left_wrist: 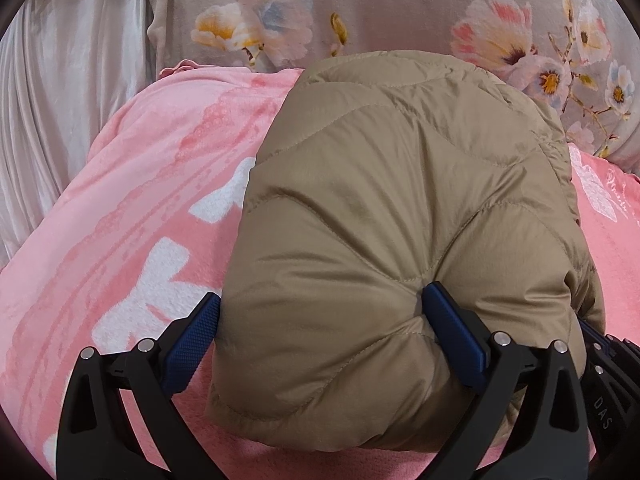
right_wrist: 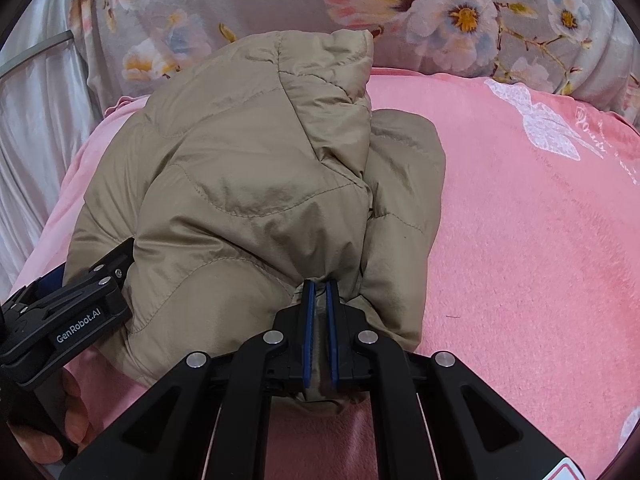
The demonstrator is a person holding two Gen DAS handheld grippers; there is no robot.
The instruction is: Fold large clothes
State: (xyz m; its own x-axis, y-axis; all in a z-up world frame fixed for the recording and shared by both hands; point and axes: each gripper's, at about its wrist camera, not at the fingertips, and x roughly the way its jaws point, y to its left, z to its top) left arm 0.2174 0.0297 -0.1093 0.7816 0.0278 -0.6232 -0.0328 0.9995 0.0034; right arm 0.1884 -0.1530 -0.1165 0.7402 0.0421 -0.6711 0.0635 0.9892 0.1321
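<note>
Jacket point(left_wrist: 400, 200): tan quilted puffer, folded into a thick bundle, lying on the pink blanket point(left_wrist: 120, 220); collar end toward the floral quilt point(left_wrist: 380, 12).

Left gripper point(left_wrist: 320, 320): jaws wide apart around the near edge of the jacket; left pad point(left_wrist: 192, 340) just beside the bundle's side, right pad point(left_wrist: 456, 332) sunk into the quilting. Bulging fabric fills the gap, so it grips the jacket.

Right gripper point(right_wrist: 320, 320): jaws nearly closed, pinching a thin fold of the jacket at its near right corner.

Blanket: pink with white motifs, covers the bed.

Floral quilt: grey, bunched behind the jacket.

Curtain point(left_wrist: 60, 100): pale, far left.
</note>
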